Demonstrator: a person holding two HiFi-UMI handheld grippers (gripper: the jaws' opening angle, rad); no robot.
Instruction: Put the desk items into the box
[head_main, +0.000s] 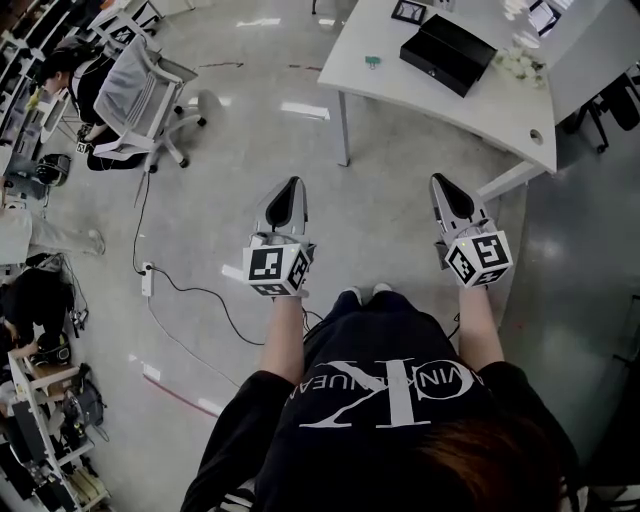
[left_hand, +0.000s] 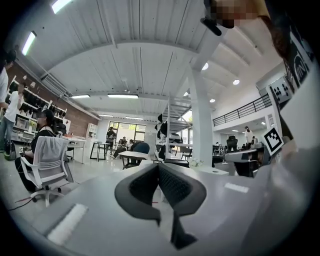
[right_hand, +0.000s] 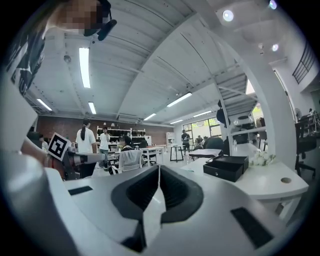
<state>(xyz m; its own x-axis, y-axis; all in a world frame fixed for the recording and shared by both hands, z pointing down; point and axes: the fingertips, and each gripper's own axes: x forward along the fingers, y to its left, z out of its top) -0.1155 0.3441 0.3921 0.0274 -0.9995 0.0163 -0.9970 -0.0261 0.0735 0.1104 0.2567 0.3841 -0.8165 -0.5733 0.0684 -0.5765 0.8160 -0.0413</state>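
Your left gripper (head_main: 290, 192) and right gripper (head_main: 446, 188) hang above the floor, both with fingers (head_main: 283, 207) pressed together on nothing. The black box (head_main: 447, 52) sits on the tabletop (head_main: 440, 105) at upper right, well apart. I judge that packing has not started.

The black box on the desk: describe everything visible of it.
The black box is rectangular, matte and low, lying flat and askew on the white desk. In the right gripper view its lid seems raised at the back, and a small pale stud shows on its front wall. Only the desk seems to touch it.
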